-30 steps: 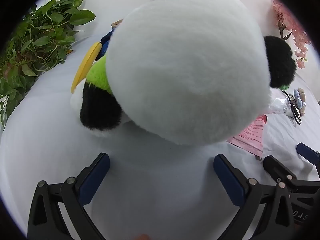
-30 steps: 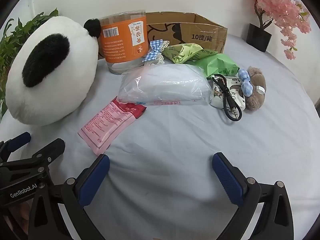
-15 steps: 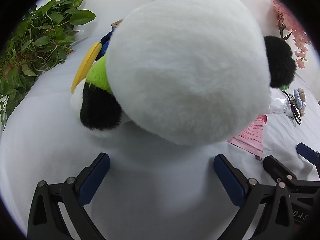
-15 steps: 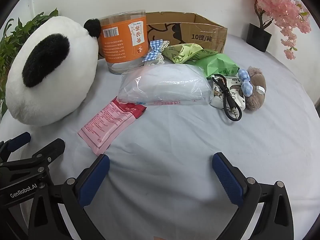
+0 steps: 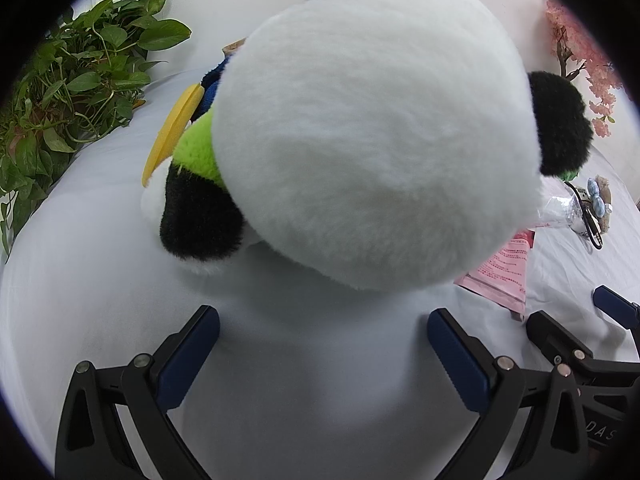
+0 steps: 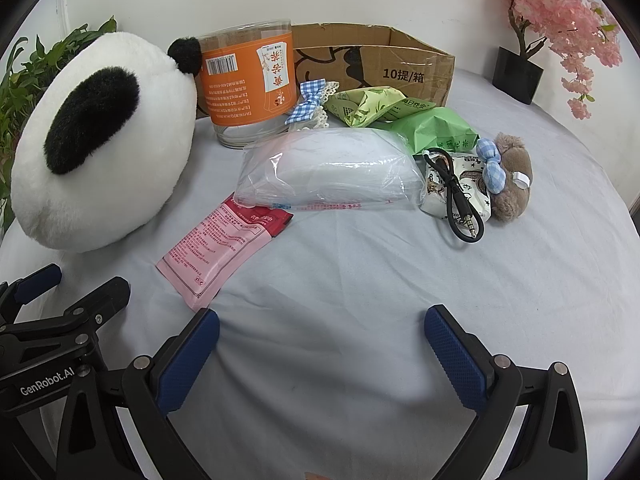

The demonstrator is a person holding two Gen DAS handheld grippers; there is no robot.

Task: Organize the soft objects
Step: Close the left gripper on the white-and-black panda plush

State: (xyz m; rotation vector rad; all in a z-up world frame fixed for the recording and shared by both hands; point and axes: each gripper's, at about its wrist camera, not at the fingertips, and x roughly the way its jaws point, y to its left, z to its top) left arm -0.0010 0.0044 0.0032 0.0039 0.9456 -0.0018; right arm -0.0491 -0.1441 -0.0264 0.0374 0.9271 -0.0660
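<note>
A big white and black panda plush (image 5: 372, 140) fills the left wrist view; a green, yellow and blue plush part (image 5: 188, 136) shows at its left. My left gripper (image 5: 323, 344) stands open just in front of it, with nothing between the fingers. In the right wrist view the panda plush (image 6: 100, 144) lies at the left. Beyond my open right gripper (image 6: 322, 344) lie a white pad in clear plastic (image 6: 328, 168), a pink sachet (image 6: 218, 248), a small brown plush with a blue bow (image 6: 510, 176), green tissue packs (image 6: 432, 132) and a checked bow (image 6: 312, 104).
An open cardboard box (image 6: 372, 64) stands at the back, with an orange-labelled clear jar (image 6: 250, 80) in front of it. A black audio cable (image 6: 456, 200) lies over a printed pouch. A leafy plant (image 5: 76, 92) is at the left, a pink blossom tree (image 6: 556, 12) at the right.
</note>
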